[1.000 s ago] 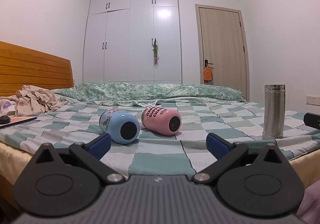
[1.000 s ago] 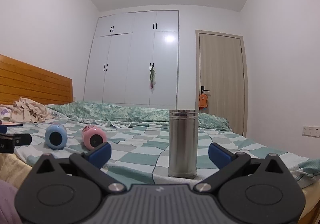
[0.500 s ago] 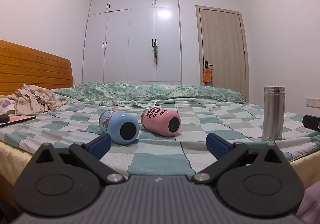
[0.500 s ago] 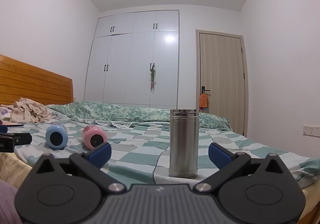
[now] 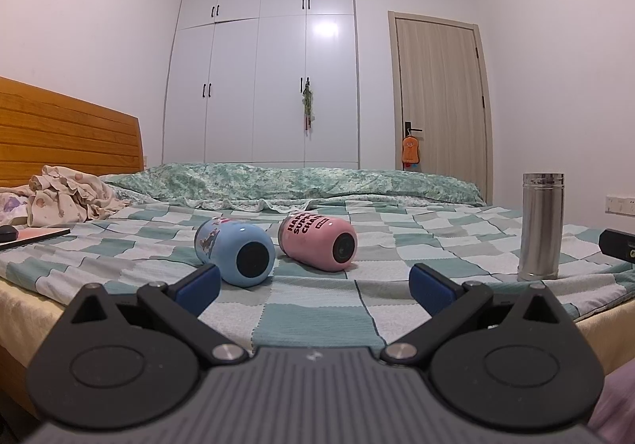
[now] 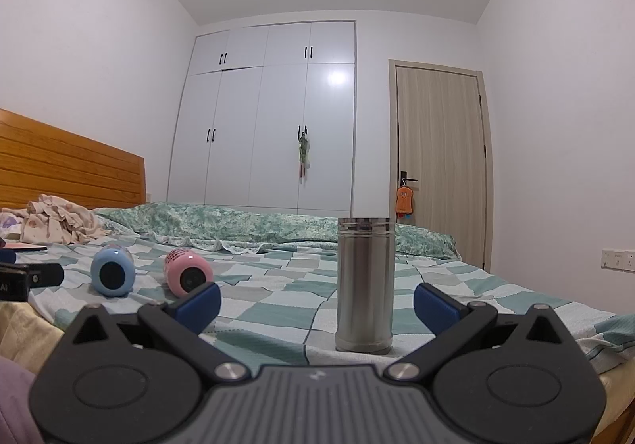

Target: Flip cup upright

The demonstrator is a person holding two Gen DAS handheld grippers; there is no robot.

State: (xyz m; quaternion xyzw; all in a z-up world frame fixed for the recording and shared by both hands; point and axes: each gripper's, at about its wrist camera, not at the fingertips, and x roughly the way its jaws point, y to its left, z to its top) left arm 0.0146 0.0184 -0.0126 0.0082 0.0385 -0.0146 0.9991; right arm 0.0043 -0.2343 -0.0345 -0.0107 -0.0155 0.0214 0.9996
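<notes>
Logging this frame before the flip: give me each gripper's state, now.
Left gripper: open, holding nothing, short of the blue cup.
Right gripper: open, holding nothing, steel cup ahead.

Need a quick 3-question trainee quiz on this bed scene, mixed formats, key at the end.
1. True or false: the steel cup stands upright on the bed.
2. How many cups lie on their sides?
3. Which gripper faces the steel cup most directly? A) left gripper B) right gripper

Key: 1. True. 2. Two: the blue cup and the pink cup. 3. B; both grippers are open and empty.
</notes>
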